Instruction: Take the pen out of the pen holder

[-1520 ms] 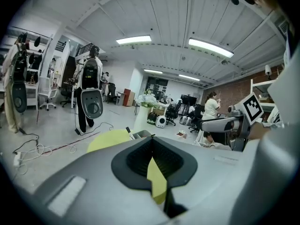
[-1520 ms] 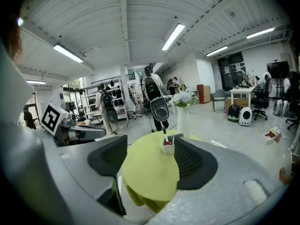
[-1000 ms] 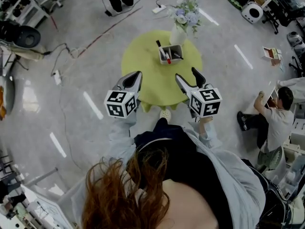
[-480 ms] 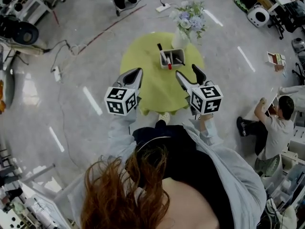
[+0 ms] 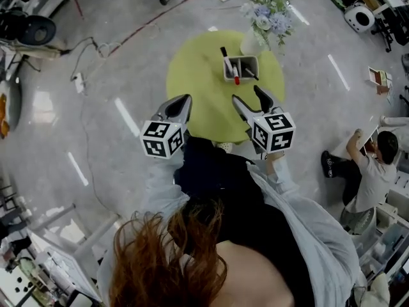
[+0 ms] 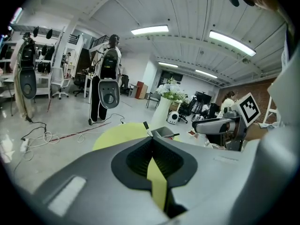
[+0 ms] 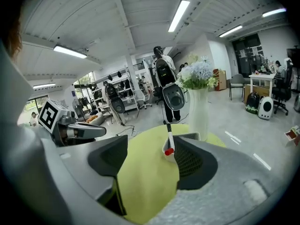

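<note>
A grey rectangular pen holder (image 5: 242, 66) stands on the round yellow-green table (image 5: 201, 78), towards its far side. Pens lean out of it: a black-capped one (image 5: 224, 54) and a red-tipped one (image 5: 235, 78). My right gripper (image 5: 251, 102) hovers open over the table's near edge, short of the holder. In the right gripper view the red-tipped pen (image 7: 168, 142) shows between the parted fingers, and the right finger hides most of the holder. My left gripper (image 5: 179, 107) is shut with nothing in it, at the table's near left edge. Its view shows the holder (image 6: 164, 133) ahead.
A white vase (image 5: 253, 43) of pale flowers (image 5: 271, 15) stands right behind the holder. Cables and a power strip (image 5: 78, 82) lie on the floor at the left. A person (image 5: 370, 165) sits on the floor at the right. Standing robots (image 6: 110, 78) are beyond the table.
The head view has shifted: the table and holder now sit slightly higher and further right. The grippers hold nearly the same pose, the right one a little nearer the holder.
</note>
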